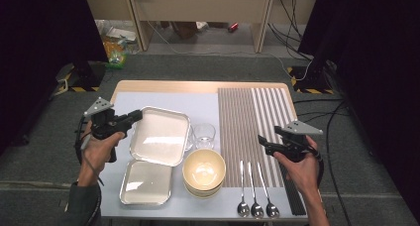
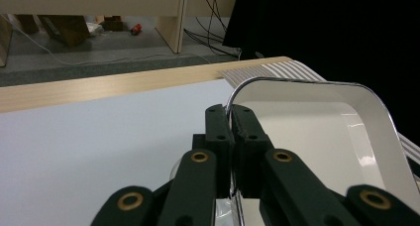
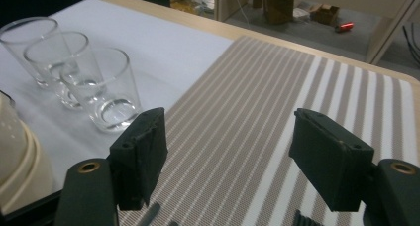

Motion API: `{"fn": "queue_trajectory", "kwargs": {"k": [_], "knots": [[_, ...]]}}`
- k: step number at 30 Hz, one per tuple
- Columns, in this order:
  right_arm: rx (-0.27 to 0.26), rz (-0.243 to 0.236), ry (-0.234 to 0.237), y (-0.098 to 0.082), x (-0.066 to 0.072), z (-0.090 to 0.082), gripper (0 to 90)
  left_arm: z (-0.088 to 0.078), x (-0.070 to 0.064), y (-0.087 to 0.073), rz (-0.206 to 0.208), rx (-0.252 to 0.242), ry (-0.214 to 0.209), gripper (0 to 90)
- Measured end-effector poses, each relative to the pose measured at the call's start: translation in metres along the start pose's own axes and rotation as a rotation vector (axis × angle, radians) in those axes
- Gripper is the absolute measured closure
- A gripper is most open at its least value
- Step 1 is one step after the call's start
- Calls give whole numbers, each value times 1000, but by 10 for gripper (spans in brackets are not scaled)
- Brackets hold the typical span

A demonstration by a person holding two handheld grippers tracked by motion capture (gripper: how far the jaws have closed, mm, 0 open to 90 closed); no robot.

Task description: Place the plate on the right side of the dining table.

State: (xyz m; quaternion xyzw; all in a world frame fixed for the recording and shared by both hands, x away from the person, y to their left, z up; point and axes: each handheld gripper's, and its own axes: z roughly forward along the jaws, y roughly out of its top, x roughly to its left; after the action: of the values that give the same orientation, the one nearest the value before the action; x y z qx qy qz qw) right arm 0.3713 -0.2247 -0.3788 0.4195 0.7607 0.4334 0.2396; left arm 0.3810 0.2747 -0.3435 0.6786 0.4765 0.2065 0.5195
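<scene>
The left gripper [image 1: 134, 116] is clamped on the rim of the upper metal tray [image 1: 163, 132], lifted tilted over a second tray [image 1: 146, 182]; thin, light, slick steel, best pinched at the rolled edge. The right gripper [image 3: 233, 156] hovers with jaws apart above the striped placemat [image 3: 277, 102]

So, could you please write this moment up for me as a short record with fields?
left gripper: shut on the rim of the upper metal tray, which sits tilted
right gripper: open, nothing between the jaws, above the striped mat
second metal tray: flat on the table, near edge
bowls: cream, stacked, beside the trays
glasses: three, clear, upright, in a row
spoons: three, side by side at the striped mat's near end
</scene>
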Motion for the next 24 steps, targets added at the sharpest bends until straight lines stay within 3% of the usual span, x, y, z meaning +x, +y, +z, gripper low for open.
{"fn": "queue_trajectory", "kwargs": {"k": [5,17,24], "knots": [[9,-36,14,7,5,8,310,5,2,3,-7,-1,8,867],[6,-50,53,23,17,18,317,12,6,5,-22,1,21,867],[3,-66,113,35,34,32,327,17,5,10,-27,-3,18,869]]}}
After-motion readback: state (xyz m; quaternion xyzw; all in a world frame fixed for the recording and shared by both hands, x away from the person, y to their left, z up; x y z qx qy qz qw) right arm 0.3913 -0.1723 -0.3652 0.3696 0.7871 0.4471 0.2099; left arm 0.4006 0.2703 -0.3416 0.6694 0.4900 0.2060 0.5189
